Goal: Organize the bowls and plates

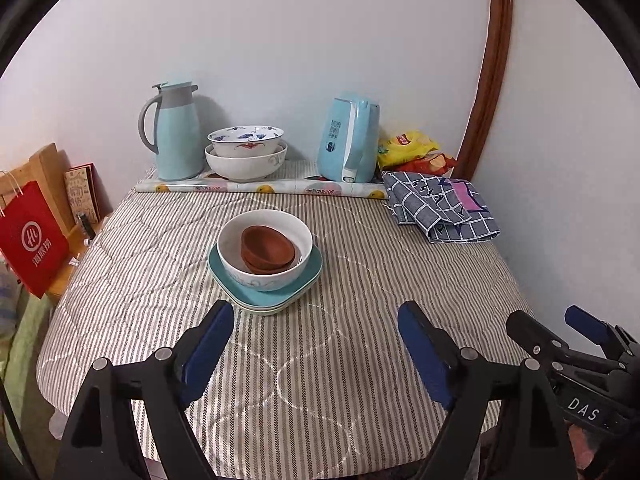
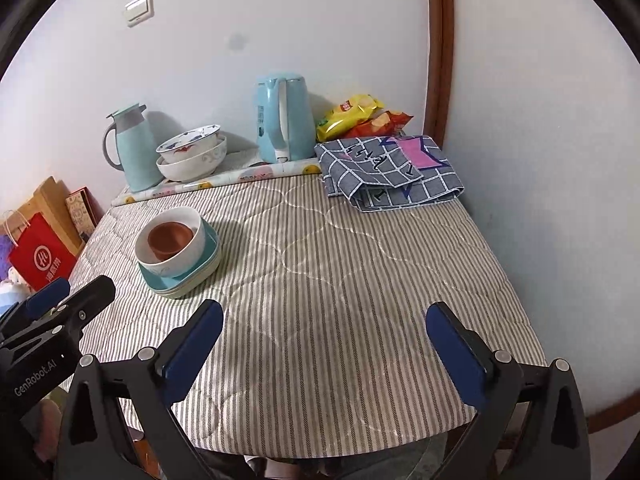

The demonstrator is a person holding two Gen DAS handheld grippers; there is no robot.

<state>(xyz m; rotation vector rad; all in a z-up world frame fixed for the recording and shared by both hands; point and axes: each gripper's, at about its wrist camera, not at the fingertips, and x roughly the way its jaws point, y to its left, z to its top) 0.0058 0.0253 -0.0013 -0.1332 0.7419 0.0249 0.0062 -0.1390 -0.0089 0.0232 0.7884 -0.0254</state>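
We hold two grippers above the near edge of the tabletop (image 1: 320, 380), both spread wide and carrying nothing. The left gripper (image 1: 316, 320) points at the stack; the right gripper (image 2: 324, 320) hangs over bare striped cloth, toward the right edge.

Stack, left of the tabletop's middle, one item:
- Square plates (image 1: 266, 300), teal on top with paler rims showing beneath; we make out at least two, exact count unclear.
- One white bowl (image 1: 265, 250) resting on the top plate.
- Two brown bowls (image 1: 269, 248), nested, inside the white bowl.

Far edge, left to right:
- One pale blue thermos jug (image 1: 174, 132) at the far left corner.
- Two patterned bowls (image 1: 246, 154), nested, just beside the jug.
- One pale blue electric kettle (image 1: 349, 140).
- Two snack packets (image 1: 416, 152), one yellow, one red, at the far right corner.
- One rolled printed sheet (image 1: 260, 189) lying in front of the jug, bowls and kettle.

Right edge, far half: one folded checked cloth (image 1: 440, 208).

Off the table's left side: one red paper bag (image 1: 30, 236).
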